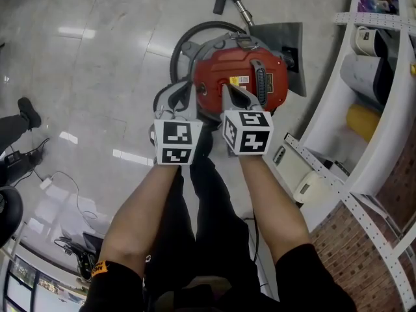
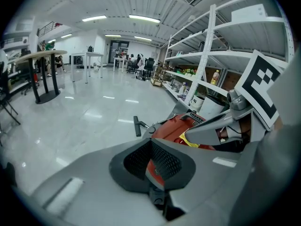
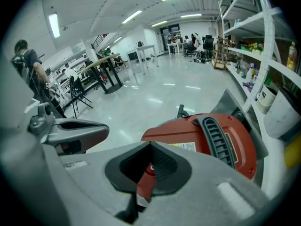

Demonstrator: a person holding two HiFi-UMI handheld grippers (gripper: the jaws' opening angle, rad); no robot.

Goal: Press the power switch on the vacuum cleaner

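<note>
On the glossy floor beside the white shelves, the red vacuum is sitting with its black hose looping behind it. The right gripper is hanging over the near edge of the red top, its fingers pressed together on nothing. Through the gap behind their tips a round red button with a white mark is showing; whether the tips are touching it, I can't tell. The left gripper is hovering just beside, over the vacuum's left side, its fingers likewise closed and empty. A yellowish label is showing on top, its print too small to read.
</note>
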